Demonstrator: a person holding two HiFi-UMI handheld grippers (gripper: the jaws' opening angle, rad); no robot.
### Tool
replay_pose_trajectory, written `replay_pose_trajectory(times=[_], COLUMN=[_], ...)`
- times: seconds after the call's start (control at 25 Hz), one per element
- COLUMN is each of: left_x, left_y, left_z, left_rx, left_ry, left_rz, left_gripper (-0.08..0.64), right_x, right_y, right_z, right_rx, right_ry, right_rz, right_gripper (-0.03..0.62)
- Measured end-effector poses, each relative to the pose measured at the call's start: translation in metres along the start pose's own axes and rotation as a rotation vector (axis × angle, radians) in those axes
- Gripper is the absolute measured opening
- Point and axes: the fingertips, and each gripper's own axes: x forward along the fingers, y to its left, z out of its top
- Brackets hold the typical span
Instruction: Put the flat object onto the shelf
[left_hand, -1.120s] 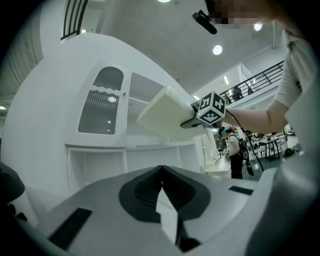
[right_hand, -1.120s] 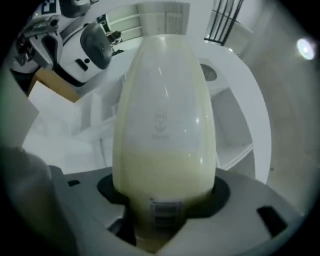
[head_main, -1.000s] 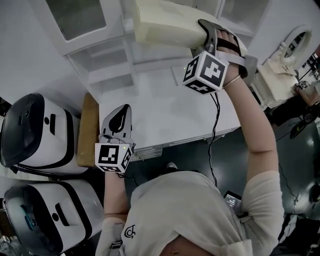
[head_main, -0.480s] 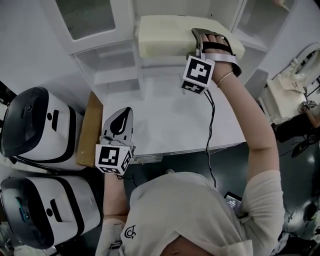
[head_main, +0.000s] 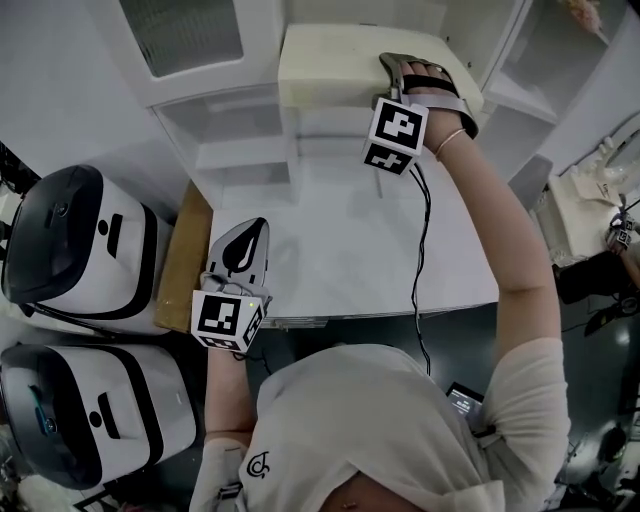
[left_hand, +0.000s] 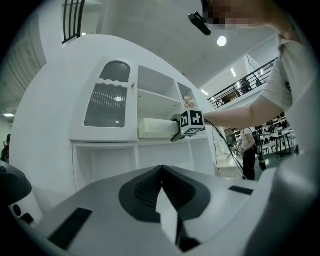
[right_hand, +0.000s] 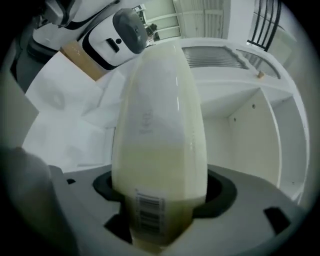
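Note:
The flat object is a cream block (head_main: 330, 60) lying on a shelf (head_main: 300, 112) of the white cabinet, in the middle compartment. My right gripper (head_main: 385, 62) is at the block's right end, with the block (right_hand: 160, 125) between its jaws. The jaws are opening, and the dark pads (right_hand: 220, 192) still appear to touch the block's sides. My left gripper (head_main: 245, 228) rests low over the white table's left part, shut and empty, its jaws meeting in the left gripper view (left_hand: 161, 172). From there the block (left_hand: 156, 128) shows on the shelf.
Two white-and-black appliances (head_main: 70, 260) (head_main: 80, 420) stand at the left beside a wooden board (head_main: 180, 260). The white table (head_main: 350, 250) lies below the cabinet. A glazed cabinet door (head_main: 185, 30) is left of the block, and open compartments (head_main: 540, 60) are to its right.
The right gripper has carried the cream block further up and back into the cabinet, so it now lies on the shelf. The left gripper has stayed where it was.

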Motion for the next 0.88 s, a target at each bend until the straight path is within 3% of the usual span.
replay_pose_trajectory(times=[0.52,0.88], left_x=[0.033,0.051], left_y=[0.023,0.024], left_z=[-0.007,-0.006], left_rx=[0.016,0.01], left_ry=[0.0,-0.008], left_rz=[0.035,0.043], left_gripper=[0.012,0.012], right_x=[0.061,0.086], right_y=[-0.011,-0.009], right_z=[0.002,0.003], right_rx=[0.031,0.014], right_ry=[-0.017,-0.024], right_rz=[0.032,0.078], right_gripper=[0.377,0.454])
